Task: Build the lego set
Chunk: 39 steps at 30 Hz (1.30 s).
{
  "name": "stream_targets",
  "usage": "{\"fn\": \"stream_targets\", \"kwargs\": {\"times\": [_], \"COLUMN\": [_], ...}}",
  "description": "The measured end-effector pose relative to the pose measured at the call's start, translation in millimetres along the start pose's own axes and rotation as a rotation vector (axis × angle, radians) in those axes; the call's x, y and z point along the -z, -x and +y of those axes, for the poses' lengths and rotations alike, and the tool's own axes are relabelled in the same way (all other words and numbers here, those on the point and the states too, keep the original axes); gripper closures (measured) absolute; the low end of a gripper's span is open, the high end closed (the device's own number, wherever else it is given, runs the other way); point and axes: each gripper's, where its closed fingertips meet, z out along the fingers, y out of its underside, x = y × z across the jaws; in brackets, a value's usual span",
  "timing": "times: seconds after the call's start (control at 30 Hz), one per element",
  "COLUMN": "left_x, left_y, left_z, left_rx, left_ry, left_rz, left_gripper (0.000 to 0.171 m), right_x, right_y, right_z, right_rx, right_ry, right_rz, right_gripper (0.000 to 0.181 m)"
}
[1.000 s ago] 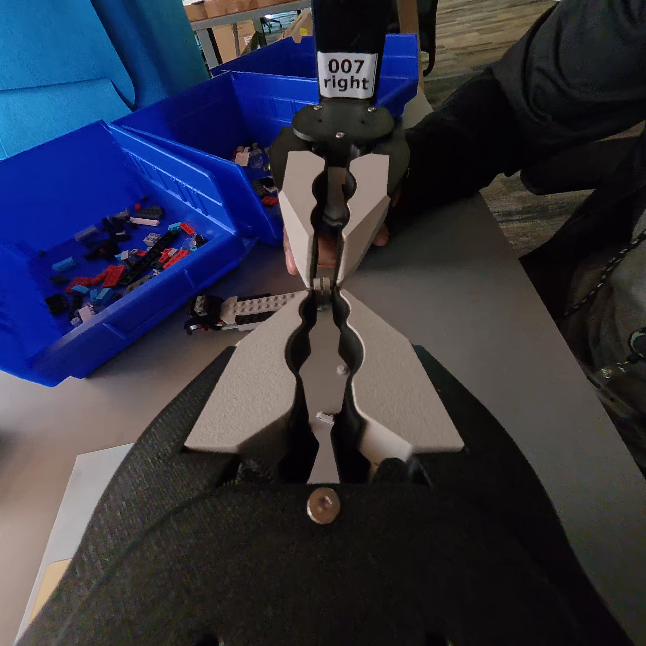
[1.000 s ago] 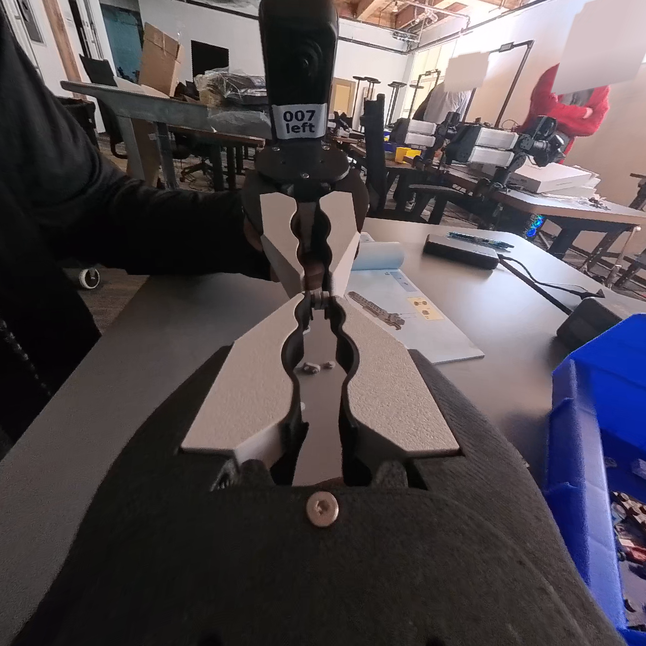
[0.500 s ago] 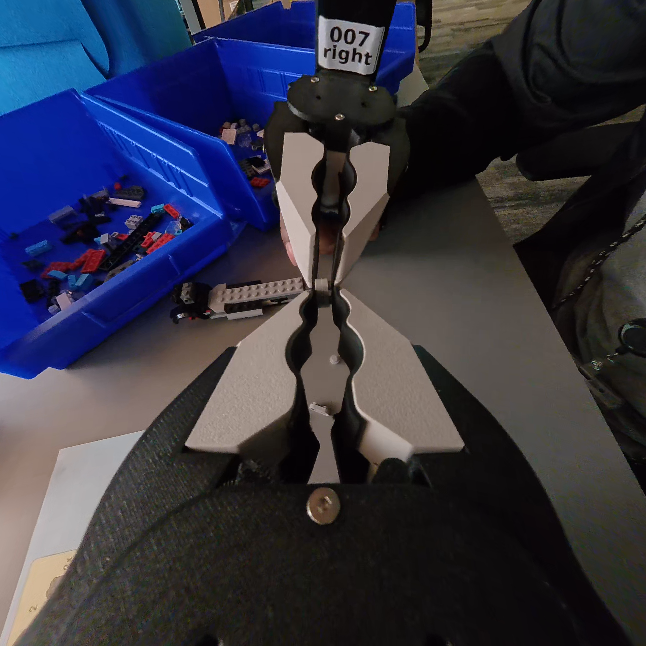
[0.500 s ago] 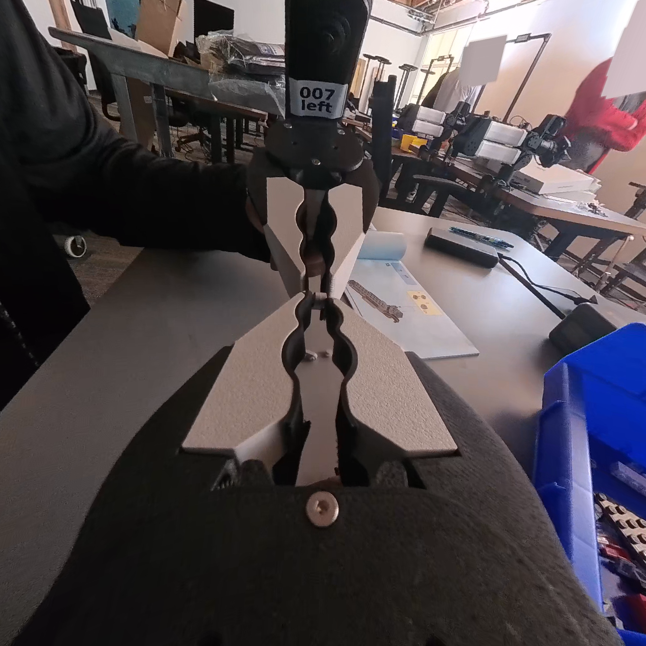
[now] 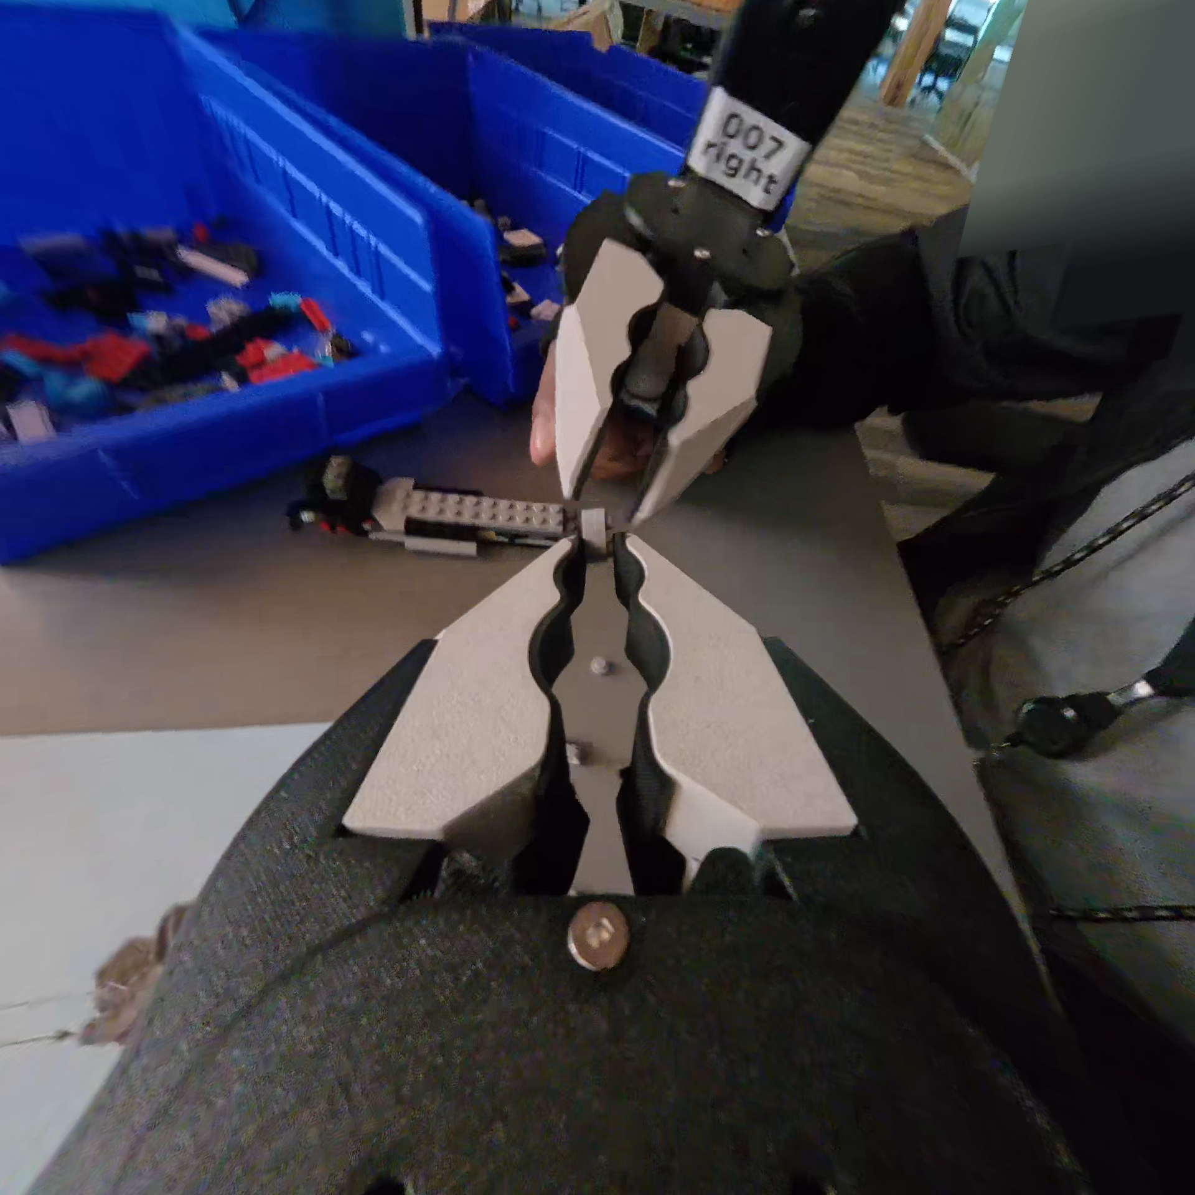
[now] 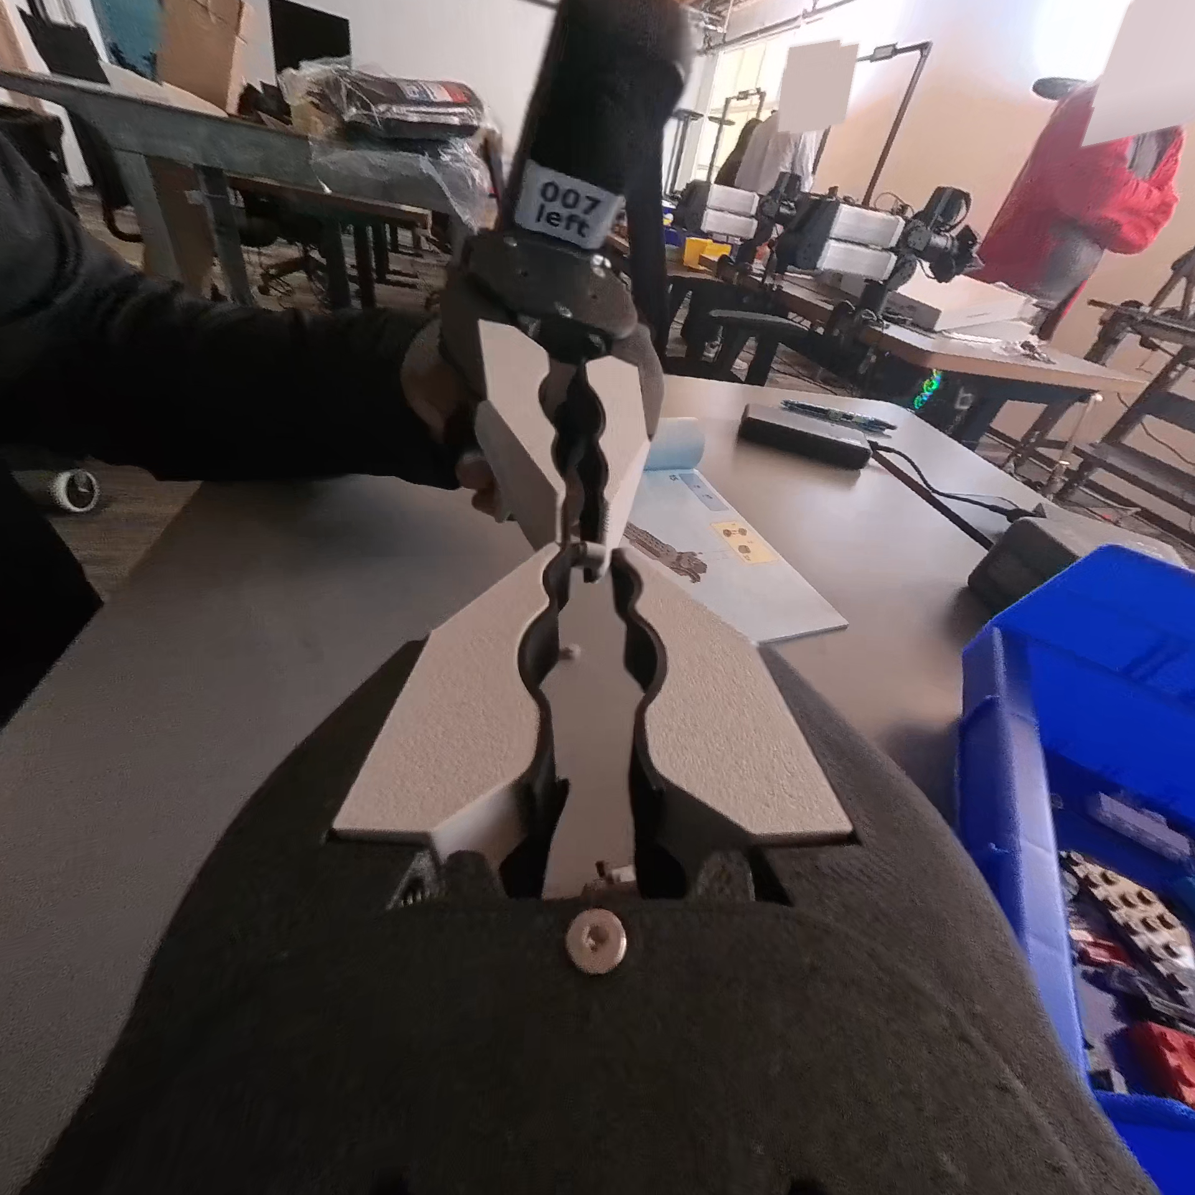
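Observation:
My left gripper (image 5: 595, 549) and right gripper (image 6: 588, 562) meet tip to tip above the grey table. A small grey lego piece (image 5: 595, 525) sits at the meeting point, and the left jaws are shut on it. In the left wrist view the right gripper (image 5: 604, 514) has its fingertips slightly parted on either side of the piece. The piece (image 6: 592, 559) also shows between the right fingers in the right wrist view, with the left gripper (image 6: 579, 533) beyond. A partly built grey and black lego model (image 5: 452, 517) lies on the table behind.
Two blue bins (image 5: 258, 414) (image 5: 530, 168) with several loose bricks stand at the left. Another blue bin (image 6: 1067, 711) is at the right. An instruction booklet (image 6: 711, 569), a black box (image 6: 802, 440) and tiny loose pieces (image 5: 601, 666) lie on the table. People stand far behind. The tips of both grippers are at nearly the same place.
Both grippers tilted and both views shifted. The right gripper's fingertips have parted a little around the small piece. The left gripper stays shut on it.

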Motion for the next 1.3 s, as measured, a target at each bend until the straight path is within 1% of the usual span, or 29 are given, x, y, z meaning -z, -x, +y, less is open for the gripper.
{"fn": "stream_targets", "kwargs": {"times": [0.07, 0.13, 0.3, 0.47, 0.6, 0.67, 0.73, 0.77, 0.9, 0.93, 1.0, 1.03, 1.07, 1.13, 1.2, 1.3], "left_x": [2.5, 5.5, 10.7, 8.0, 5.1, 2.6, 1.9, 2.1, 3.8, 4.6, 7.3, 9.6, 12.6, 19.0, 25.2, 32.9], "left_y": [3.9, 1.5, -13.7, -25.8, -41.6, -47.2, -49.2, -47.8, -37.8, -32.3, -16.3, -6.6, 2.5, 18.1, 28.4, 38.9], "left_z": [0.7, 1.0, 2.3, 7.0, 17.9, 23.3, 24.8, 24.6, 21.3, 19.8, 19.5, 19.7, 18.9, 15.9, 9.4, 2.5], "left_rx": [0.129, 0.252, 0.440, 0.511, 0.519, 0.509, 0.508, 0.513, 0.515, 0.516, 0.509, 0.492, 0.472, 0.442, 0.436, 0.440], "left_ry": [-0.019, -0.036, -0.053, -0.021, 0.055, 0.091, 0.102, 0.099, 0.069, 0.056, 0.042, 0.036, 0.025, -0.002, -0.049, -0.104], "left_rz": [0.034, 0.108, 0.296, 0.400, 0.479, 0.495, 0.504, 0.499, 0.454, 0.425, 0.336, 0.278, 0.223, 0.131, 0.081, 0.037], "left_gripper": [0.162, 0.162, 0.163, 0.163, 0.163, 0.163, 0.163, 0.163, 0.160, 0.158, 0.144, 0.142, 0.141, 0.140, 0.140, 0.140], "right_x": [0.3, -0.5, -4.2, -4.4, -4.1, -4.2, -4.3, -4.6, -7.5, -8.8, -12.3, -14.5, -17.0, -22.2, -25.3, -27.2], "right_y": [2.7, 6.7, 14.9, 25.4, 36.2, 43.2, 49.3, 50.1, 41.6, 37.5, 26.7, 20.8, 14.9, 1.9, -9.0, -15.4], "right_z": [1.1, 2.8, 8.6, 8.0, 10.4, 13.0, 15.3, 16.0, 16.4, 16.5, 18.2, 20.5, 24.9, 40.0, 55.8, 77.7], "right_rx": [0.028, 0.043, 0.063, 0.099, 0.154, 0.186, 0.212, 0.220, 0.193, 0.178, 0.143, 0.126, 0.114, 0.084, 0.030, -0.044], "right_ry": [0.004, 0.013, 0.033, 0.024, 0.030, 0.040, 0.049, 0.052, 0.065, 0.071, 0.095, 0.117, 0.149, 0.260, 0.379, 0.531], "right_rz": [-0.014, -0.035, -0.074, -0.127, -0.172, -0.199, -0.223, -0.222, -0.178, -0.156, -0.098, -0.065, -0.031, 0.042, 0.103, 0.136], "right_gripper": [0.153, 0.144, 0.145, 0.147, 0.151, 0.156, 0.162, 0.167, 0.172, 0.172, 0.172, 0.172, 0.172, 0.172, 0.172, 0.172]}}
